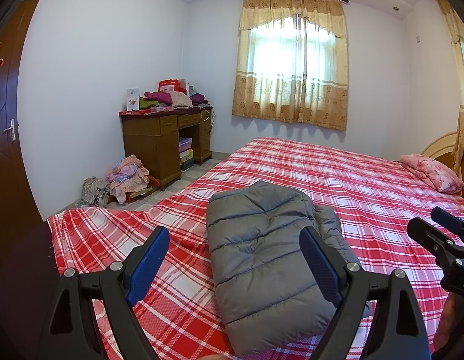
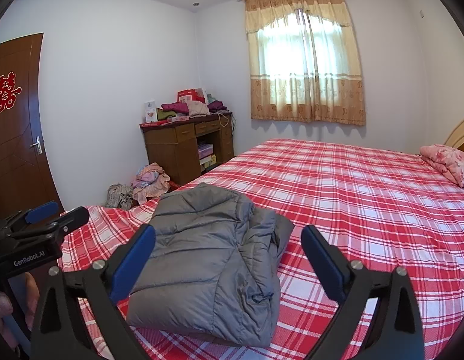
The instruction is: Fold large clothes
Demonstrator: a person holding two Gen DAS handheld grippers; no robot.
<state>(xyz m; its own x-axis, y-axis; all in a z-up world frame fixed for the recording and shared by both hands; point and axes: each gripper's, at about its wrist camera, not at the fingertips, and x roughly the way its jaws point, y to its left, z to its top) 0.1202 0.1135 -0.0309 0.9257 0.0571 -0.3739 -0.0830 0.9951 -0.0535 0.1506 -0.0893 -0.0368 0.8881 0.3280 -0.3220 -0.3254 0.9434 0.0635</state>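
Bed with red-and-white plaid sheet; pink floral pillow near the headboard. Wooden desk in the corner, piled with folded clothes and boxes. Heap of laundry on the floor beside it. Curtained window. Brown door bearing a red paper ornament.

I am in a home bedroom. A wide bed under a red and white plaid sheet fills the right side, with a pink flowered pillow at its far right by a curved wooden headboard. On the far wall, yellow patterned curtains hang from a dark rod over a bright window. In the far left corner stands a wooden desk heaped with folded clothes and boxes, and loose clothes lie piled on the tiled floor beside it. At the left is a brown wooden door bearing a red paper double-happiness cutout.
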